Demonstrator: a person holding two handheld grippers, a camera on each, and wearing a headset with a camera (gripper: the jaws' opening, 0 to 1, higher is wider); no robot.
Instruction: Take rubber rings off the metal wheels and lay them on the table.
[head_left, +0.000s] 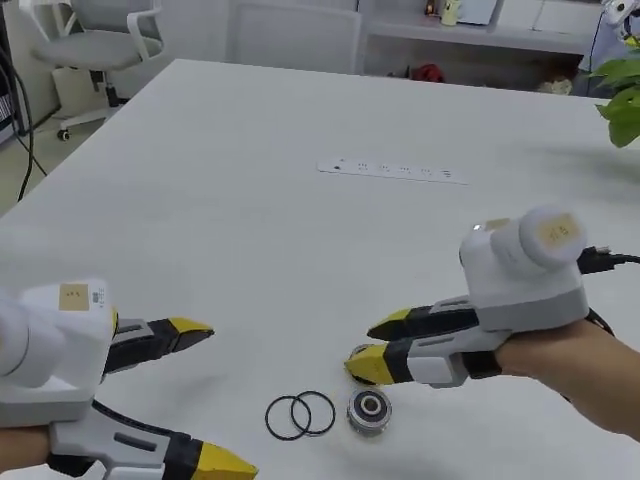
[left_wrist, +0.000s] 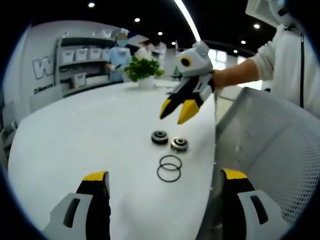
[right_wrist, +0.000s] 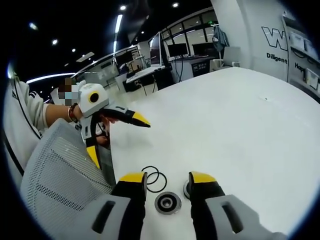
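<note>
Two rubber rings (head_left: 300, 415) lie flat beside a bore-up wheel (head_left: 369, 410).

The left gripper (head_left: 228, 398) and the right gripper (head_left: 361, 347) are coloured alike: pale grey bodies, black jaws, yellow tips. Between them, the two rubber rings (head_left: 300, 415) are thin black outlines on the plain white table (head_left: 250, 200). The metal wheel (head_left: 369, 410) near the right gripper's tips is silver with a dark centre, and a second wheel (left_wrist: 160, 137) looks darker. Beyond the right gripper, a plant (head_left: 625, 95) is green.
</note>
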